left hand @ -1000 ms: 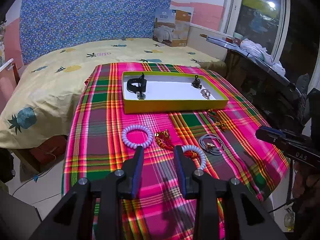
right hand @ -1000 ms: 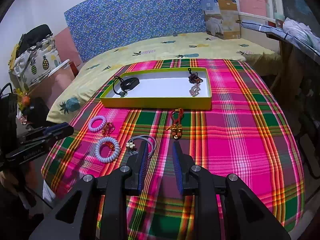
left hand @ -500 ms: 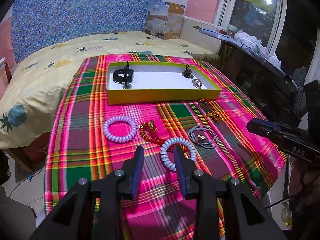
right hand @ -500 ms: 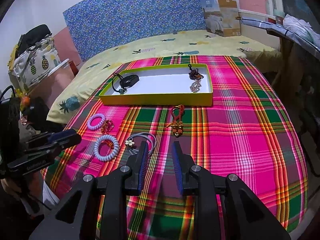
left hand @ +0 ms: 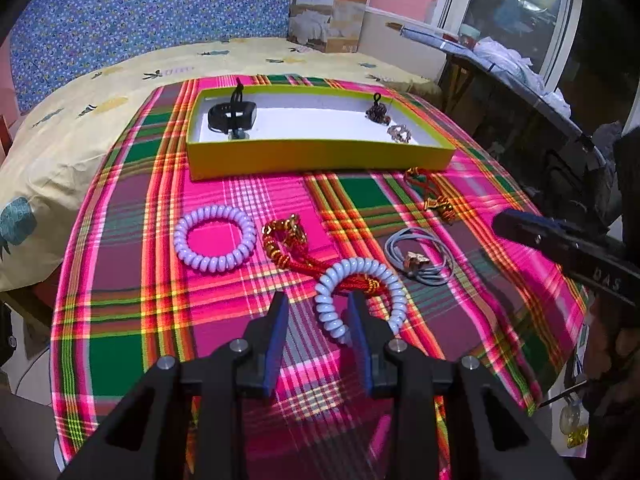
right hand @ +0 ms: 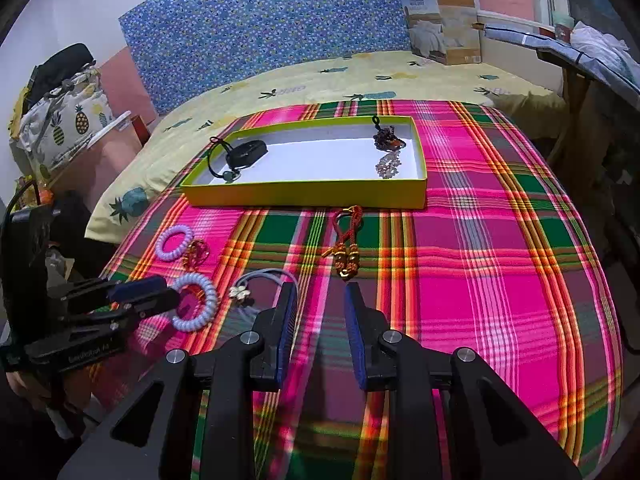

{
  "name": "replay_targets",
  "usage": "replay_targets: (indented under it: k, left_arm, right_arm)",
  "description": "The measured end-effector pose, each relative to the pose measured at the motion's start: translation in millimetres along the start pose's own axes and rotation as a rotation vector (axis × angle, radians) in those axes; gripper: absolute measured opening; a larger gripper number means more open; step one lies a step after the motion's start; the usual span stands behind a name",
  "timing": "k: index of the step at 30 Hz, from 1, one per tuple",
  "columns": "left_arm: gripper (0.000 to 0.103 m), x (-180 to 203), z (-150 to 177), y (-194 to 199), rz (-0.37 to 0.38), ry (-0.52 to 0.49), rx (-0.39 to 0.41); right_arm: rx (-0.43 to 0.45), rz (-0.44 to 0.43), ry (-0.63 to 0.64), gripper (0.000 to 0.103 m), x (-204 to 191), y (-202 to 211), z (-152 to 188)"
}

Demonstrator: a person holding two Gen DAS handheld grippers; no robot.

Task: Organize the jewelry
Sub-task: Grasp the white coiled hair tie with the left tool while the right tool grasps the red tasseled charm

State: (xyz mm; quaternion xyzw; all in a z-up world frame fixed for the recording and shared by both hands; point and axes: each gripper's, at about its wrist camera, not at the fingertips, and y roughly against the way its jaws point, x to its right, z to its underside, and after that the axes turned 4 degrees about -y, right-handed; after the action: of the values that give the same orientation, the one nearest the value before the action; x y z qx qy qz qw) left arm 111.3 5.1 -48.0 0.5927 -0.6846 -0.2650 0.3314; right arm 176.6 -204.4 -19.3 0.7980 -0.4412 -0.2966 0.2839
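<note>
Looks like the pickup step: left gripper point(left hand: 316, 312) has its fingers open and empty around the near coil bracelet's point(left hand: 360, 296) 9 o'clock edge on the table point(left hand: 120, 248), so next squeeze, then carry it toward 12 o'clock into the yellow tray point(left hand: 320, 158); right gripper point(right hand: 320, 300) sits open, empty.

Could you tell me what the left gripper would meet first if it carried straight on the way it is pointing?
Probably the nearer pale blue spiral hair tie: the left gripper is open just short of its near side, one finger overlapping its loop. Depth is uncertain.
</note>
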Motion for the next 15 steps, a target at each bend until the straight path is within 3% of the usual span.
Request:
replay_targets:
  k: [6,15]
  left_arm:
    - [0.013,3,-1,-3,-0.021,-0.030,0.004]
    - [0.010,2,-1,-2,-0.009,-0.034,0.014]
  right_arm:
    - [-0.014,0.016,0.012,0.025,6,-22,-12]
    - [-0.039,0.035,0.038,0.025,9,-50,-27]
